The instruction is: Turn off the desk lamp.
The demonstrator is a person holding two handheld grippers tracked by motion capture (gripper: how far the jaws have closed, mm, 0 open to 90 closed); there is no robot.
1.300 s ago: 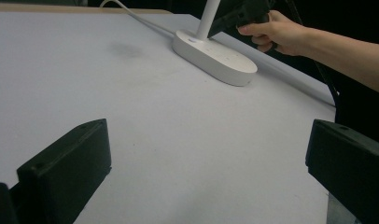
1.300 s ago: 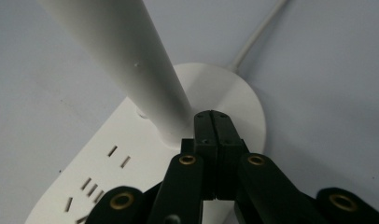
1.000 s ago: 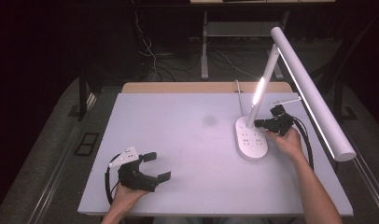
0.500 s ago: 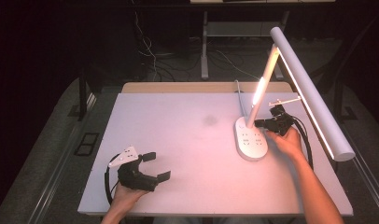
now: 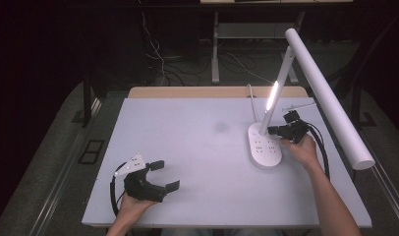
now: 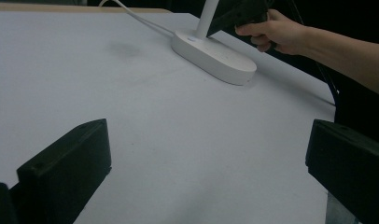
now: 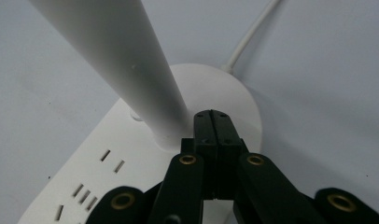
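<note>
- Lamps are counted as one: a single white desk lamp [image 5: 286, 98] is seen on the right half of the pale worktop [image 5: 197, 147], well apart from the left tongs.
- An oval white lamp base [image 5: 263, 148] with rows of socket slots on top is shown, from which a slim stem [image 5: 275, 93] rises at a tilt to a long cylindrical lamp head [image 5: 330, 98]. A bright glow is seen on the stem.
- One white cord [image 7: 250, 37] is seen leaving the far end of the base.
- Tongs are counted as two, one in each hand.
- Left tongs [image 5: 166, 175] are held low at the near left of the worktop, with the jaws spread wide and nothing between them; bare worktop is seen between them in the left gripper view.
- Right tongs [image 7: 213, 116] are pressed together at the foot of the stem, their tips over the base just beside the stem. Whether they touch the base cannot be told.
- One right hand [image 5: 299, 147] is seen just beside the base.
</note>
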